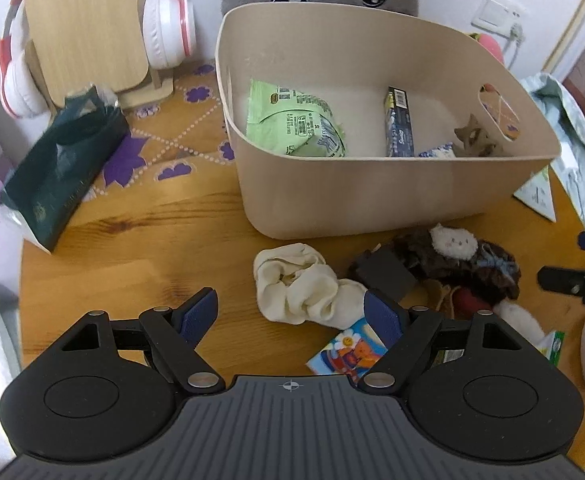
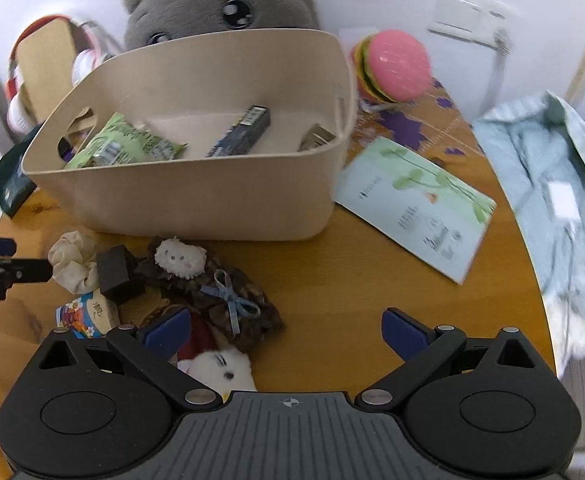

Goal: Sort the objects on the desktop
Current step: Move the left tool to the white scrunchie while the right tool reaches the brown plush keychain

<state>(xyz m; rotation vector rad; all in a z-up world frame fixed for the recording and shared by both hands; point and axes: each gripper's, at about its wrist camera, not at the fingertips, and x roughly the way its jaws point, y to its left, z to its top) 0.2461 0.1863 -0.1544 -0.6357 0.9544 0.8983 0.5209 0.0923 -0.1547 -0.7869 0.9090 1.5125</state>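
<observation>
1. Two grippers hang over the wooden surface (image 1: 140,248), and I see both with jaws spread wide and nothing between them: the left gripper (image 1: 291,316) and the right gripper (image 2: 286,330).
2. I see the beige bin (image 1: 372,196) standing at the back of the surface, holding a green packet (image 1: 296,124), a dark slim box (image 1: 399,124) and a small brown figure (image 1: 477,142).
3. In front of the bin lies a loose pile: a cream scrunchie (image 1: 304,284), a black block (image 1: 386,274), a brown fabric piece with a white bear face (image 2: 196,276), and a colourful small carton (image 1: 352,350).
4. My left gripper's right finger sits just beside the scrunchie and over the carton.
5. A white plush toy (image 2: 220,368) lies between my right gripper's fingers, near the left one, unpressed.
6. A pale green booklet (image 2: 416,204) lies right of the bin.
</observation>
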